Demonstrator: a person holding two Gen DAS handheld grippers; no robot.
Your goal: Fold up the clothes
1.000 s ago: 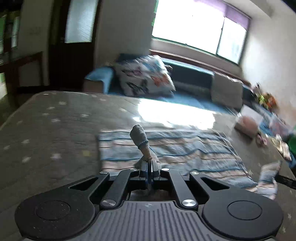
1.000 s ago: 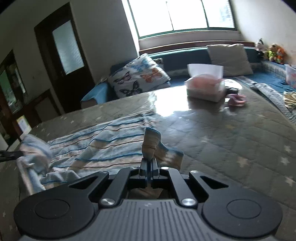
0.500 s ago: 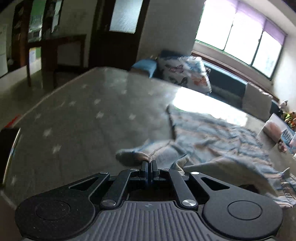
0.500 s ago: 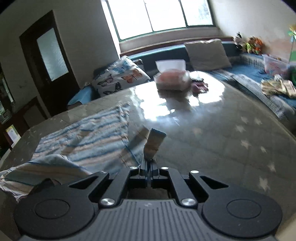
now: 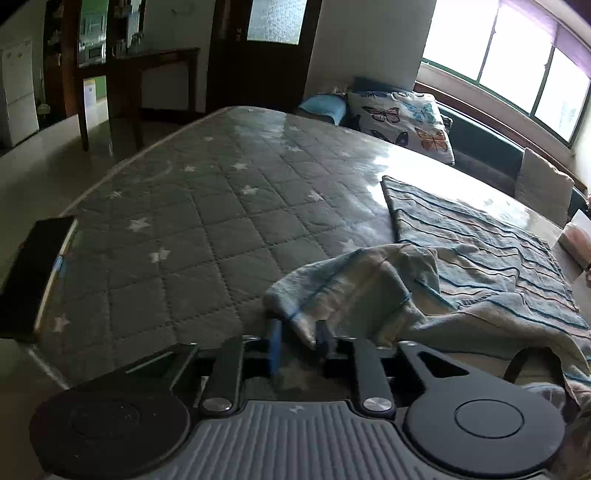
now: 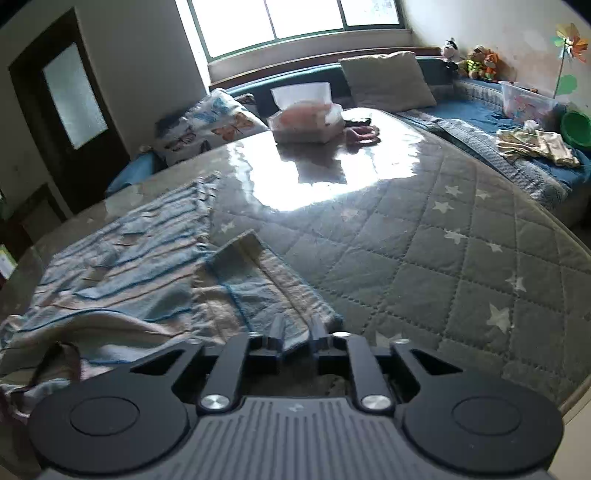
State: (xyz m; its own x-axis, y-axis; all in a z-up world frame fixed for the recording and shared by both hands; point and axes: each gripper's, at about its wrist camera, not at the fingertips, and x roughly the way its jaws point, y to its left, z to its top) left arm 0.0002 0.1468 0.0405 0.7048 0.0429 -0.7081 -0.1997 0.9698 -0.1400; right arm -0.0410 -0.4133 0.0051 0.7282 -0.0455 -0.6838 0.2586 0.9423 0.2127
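A soft woven striped cloth (image 5: 480,258) lies on a glossy, quilted star-printed table cover (image 5: 207,221).

A grey quilted star-patterned mattress (image 5: 207,206) filled the room. Beyond it ran a dark blue window bench (image 6: 476,107) bearing a butterfly-print pillow (image 5: 402,122). Bright daylight poured through wide windows (image 6: 295,18). A dark wooden door (image 5: 266,55) stood shut.

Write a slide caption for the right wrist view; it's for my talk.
Open right gripper over the folded-back corner of a blue striped cloth on a star-quilted table cover.
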